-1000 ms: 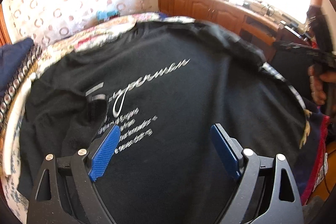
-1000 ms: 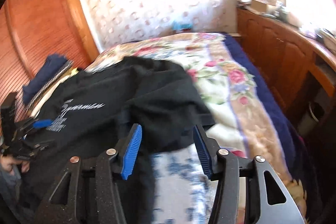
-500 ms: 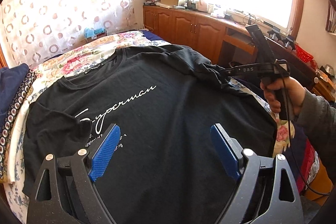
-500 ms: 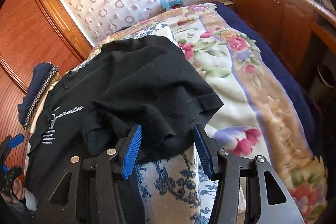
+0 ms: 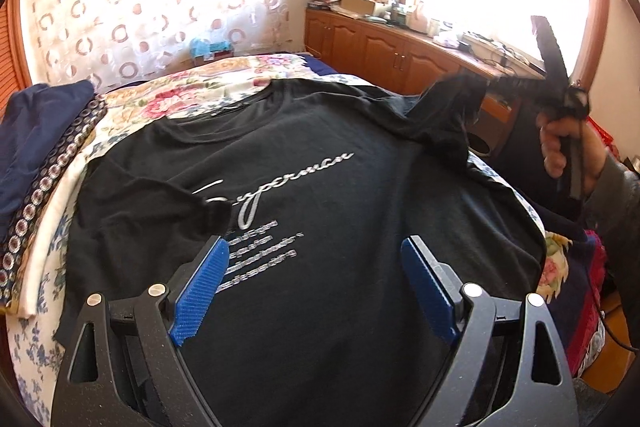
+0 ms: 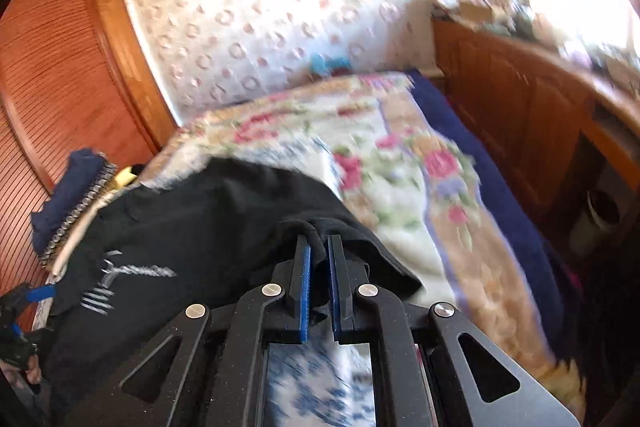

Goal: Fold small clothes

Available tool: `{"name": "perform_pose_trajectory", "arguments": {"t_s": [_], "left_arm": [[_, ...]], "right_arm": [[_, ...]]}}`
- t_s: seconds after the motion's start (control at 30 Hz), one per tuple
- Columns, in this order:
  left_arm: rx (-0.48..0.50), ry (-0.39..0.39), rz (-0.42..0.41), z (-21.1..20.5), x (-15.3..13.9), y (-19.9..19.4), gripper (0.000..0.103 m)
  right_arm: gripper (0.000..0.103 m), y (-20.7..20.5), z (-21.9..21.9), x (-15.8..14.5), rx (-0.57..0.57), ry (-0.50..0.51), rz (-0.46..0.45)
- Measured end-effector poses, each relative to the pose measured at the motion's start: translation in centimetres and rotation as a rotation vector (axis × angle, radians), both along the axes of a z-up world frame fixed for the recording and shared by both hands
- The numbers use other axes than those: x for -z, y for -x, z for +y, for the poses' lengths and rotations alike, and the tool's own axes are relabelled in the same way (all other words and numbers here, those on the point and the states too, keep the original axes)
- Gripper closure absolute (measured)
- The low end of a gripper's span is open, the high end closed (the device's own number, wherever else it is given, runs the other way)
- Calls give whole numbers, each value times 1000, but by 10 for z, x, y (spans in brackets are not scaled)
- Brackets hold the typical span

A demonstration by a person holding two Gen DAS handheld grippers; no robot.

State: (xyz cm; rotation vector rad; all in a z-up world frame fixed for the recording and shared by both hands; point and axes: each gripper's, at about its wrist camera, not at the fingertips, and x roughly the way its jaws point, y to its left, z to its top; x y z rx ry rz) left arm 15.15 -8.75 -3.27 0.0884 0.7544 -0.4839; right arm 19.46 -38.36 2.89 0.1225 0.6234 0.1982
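I have the black T-shirt (image 5: 320,187) lying chest-up on the bed (image 5: 192,95), its silver script lettering facing me and its collar toward the far end.

On the left wrist camera my left gripper (image 5: 316,291) hangs just over the lower chest of the shirt with its jaws wide apart and nothing between them; the left blue pad sits beside the small printed lines, the right pad over plain cloth. That view also gives me what the other does not: the whole printed front, the near sleeve folded in over the chest, and my right hand (image 5: 568,143) holding the other tool up at the far sleeve. A cardboard box (image 5: 358,3) stands on the wooden worktop (image 5: 400,31) by the window; I cannot tell what is in it.

On the right wrist camera, which is blurred, my right gripper (image 6: 318,267) has its jaws clamped on a bunched fold of the sleeve, the black cloth pinched between the blue pads and lifted off the floral blanket (image 6: 400,167). Only this view shows a pale bin (image 6: 596,219) on the floor beside the bed, contents unreadable, and the louvred wooden door (image 6: 60,75). A folded navy pile (image 6: 68,195) rests at the bed's far-left edge.
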Motion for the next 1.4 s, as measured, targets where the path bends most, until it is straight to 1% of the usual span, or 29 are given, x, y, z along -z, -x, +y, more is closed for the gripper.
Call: {"name": "perform_pose_trajectory", "arguments": {"t_s": [0.1,0.13,0.2,0.23,0.3,0.33,0.37,0.47,0.57,0.63,0.7,0.83,0.93,0.97,1.0,1.03,1.07,1.17,1.3,1.4], "left_arm": [[-18,7,2,9,1,1,14],[-24,9,3,11,1,1,14],[-36,14,9,17,2,-1,14],[-40,16,11,19,3,-1,14],[-43,18,13,21,5,1,14],[-44,18,13,21,5,1,14],[-45,18,13,22,6,1,14],[-49,18,18,23,9,1,14],[-52,25,27,24,12,1,14],[-52,26,31,24,14,2,14],[-51,25,33,24,16,2,14],[-56,26,39,27,17,2,14],[-63,27,40,31,19,3,14],[-66,29,40,33,19,3,14],[-70,31,41,35,19,4,14],[-72,31,42,36,19,4,14],[-76,34,42,39,20,5,14],[-87,40,44,45,21,6,14],[-102,55,52,53,24,6,14],[-106,60,58,57,26,6,14]], "right_arm": [[95,7,41,-24,-100,42,-66],[95,11,58,-30,-152,53,-84],[95,21,94,-36,-292,68,-94],[95,27,108,-35,-330,91,-99],[82,36,132,-27,-373,142,-88],[67,38,138,-22,-384,151,-75],[58,40,141,-17,-382,156,-65],[58,34,131,-6,-319,170,-45],[58,13,113,5,-227,126,21],[58,2,111,15,-191,94,73],[58,-10,111,24,-183,63,106],[58,-21,125,37,-211,29,143],[58,-34,145,48,-231,56,176],[59,-39,153,53,-234,74,192],[66,-41,155,54,-237,86,203],[94,-45,162,54,-245,98,205],[100,-48,166,56,-266,109,203],[100,-56,192,43,-343,108,146],[100,-66,227,14,-415,79,90],[100,-75,243,4,-430,62,59]]}}
